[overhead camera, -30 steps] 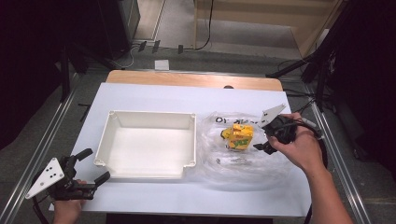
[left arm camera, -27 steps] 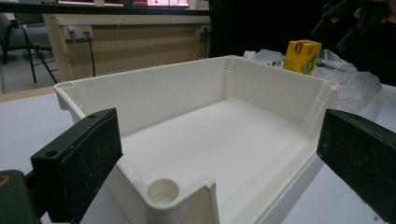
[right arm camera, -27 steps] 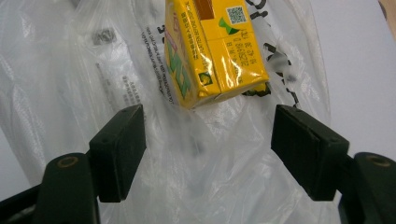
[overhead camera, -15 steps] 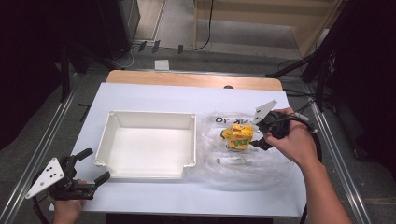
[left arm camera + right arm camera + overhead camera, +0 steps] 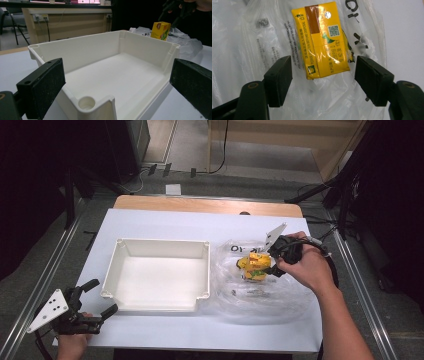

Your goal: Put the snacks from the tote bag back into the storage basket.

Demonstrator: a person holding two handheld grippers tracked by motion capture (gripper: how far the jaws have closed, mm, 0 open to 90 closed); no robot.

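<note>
I see the white tray (image 5: 159, 276) bare inside; the yellow carton (image 5: 255, 266) lies on the clear plastic bag (image 5: 265, 292) right of it; my right gripper (image 5: 274, 265) has slid in from the right, its jaws closing around the carton without touching; left gripper (image 5: 95, 300) spread, unmoved.

Right gripper (image 5: 323, 80) jaws apart, closing
</note>
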